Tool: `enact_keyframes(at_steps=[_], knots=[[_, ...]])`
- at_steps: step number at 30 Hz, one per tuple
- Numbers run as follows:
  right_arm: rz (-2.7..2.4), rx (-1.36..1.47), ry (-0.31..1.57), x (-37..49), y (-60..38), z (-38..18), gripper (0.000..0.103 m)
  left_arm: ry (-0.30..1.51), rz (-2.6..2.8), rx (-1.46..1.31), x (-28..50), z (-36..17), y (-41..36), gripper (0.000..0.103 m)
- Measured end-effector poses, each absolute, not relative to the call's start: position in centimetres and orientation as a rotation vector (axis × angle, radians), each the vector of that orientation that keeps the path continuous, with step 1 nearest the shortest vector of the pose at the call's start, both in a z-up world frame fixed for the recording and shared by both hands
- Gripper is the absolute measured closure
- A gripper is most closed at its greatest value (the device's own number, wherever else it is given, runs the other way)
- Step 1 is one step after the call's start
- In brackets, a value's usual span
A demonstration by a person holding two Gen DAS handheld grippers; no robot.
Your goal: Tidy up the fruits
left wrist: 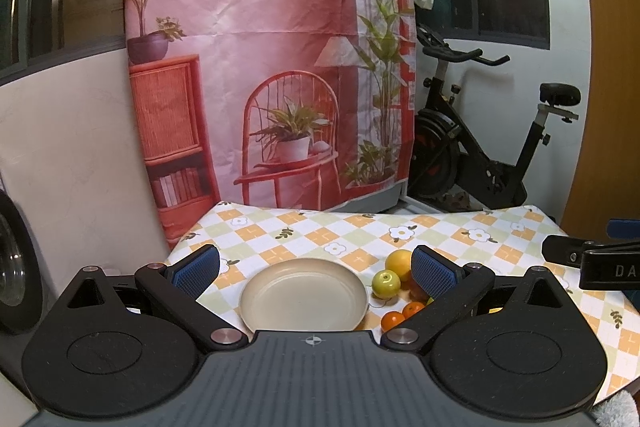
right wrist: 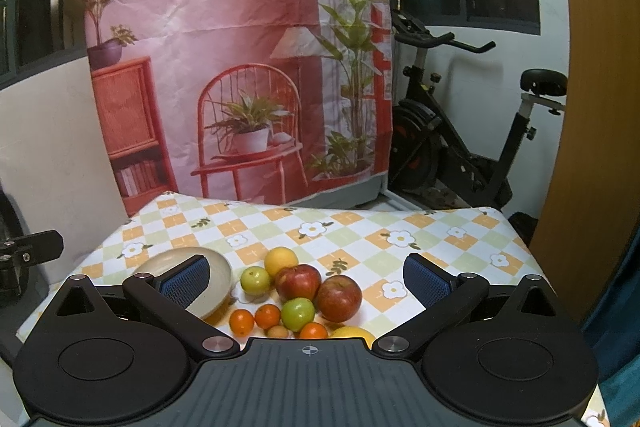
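A cream plate (left wrist: 304,297) sits on the checked tablecloth, bare inside; it also shows in the right wrist view (right wrist: 218,277). To its right lies a pile of fruit: two red apples (right wrist: 298,281) (right wrist: 339,297), two green apples (right wrist: 255,279) (right wrist: 298,313), a yellow orange (right wrist: 281,259) and several small tangerines (right wrist: 242,322). My left gripper (left wrist: 314,269) is open and empty, above the plate. My right gripper (right wrist: 306,281) is open and empty, above the fruit pile. In the left wrist view a green apple (left wrist: 386,283) and the orange (left wrist: 399,263) show beside the right finger.
The table (right wrist: 400,227) ends at the back against a printed red backdrop (left wrist: 260,67). An exercise bike (left wrist: 480,147) stands behind right. A wooden panel (right wrist: 592,107) is at the far right. The right gripper's body (left wrist: 592,259) shows at the left wrist view's right edge.
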State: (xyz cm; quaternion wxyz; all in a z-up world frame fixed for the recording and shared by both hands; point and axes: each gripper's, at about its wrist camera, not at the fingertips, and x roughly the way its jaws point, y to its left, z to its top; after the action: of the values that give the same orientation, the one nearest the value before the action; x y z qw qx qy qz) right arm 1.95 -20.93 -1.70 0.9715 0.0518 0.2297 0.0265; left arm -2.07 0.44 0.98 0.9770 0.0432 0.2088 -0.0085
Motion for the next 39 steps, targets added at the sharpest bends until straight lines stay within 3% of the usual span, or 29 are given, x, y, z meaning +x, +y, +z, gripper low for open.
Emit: enact_keyframes(at_steps=[14, 23, 29, 39], knots=[[0.057, 0.024, 0.298, 2.4, -23.8, -2.2, 0.0, 0.398, -0.052, 0.095, -1.0, -0.3, -0.5, 0.0], [0.098, 0.109, 0.456, 7.2, -26.5, -9.1, 0.0, 0.478, -0.015, -0.018, 3.6, -4.8, 1.6, 0.006], [0.115, 0.118, 0.502, 8.9, -26.8, -13.1, 0.0, 0.488, -0.021, 0.05, 5.8, -6.7, 0.9, 0.007], [0.161, 0.074, 0.532, 8.8, -25.4, -16.2, 0.0, 0.576, -0.087, 0.058, 7.9, -9.5, 0.5, 0.007]])
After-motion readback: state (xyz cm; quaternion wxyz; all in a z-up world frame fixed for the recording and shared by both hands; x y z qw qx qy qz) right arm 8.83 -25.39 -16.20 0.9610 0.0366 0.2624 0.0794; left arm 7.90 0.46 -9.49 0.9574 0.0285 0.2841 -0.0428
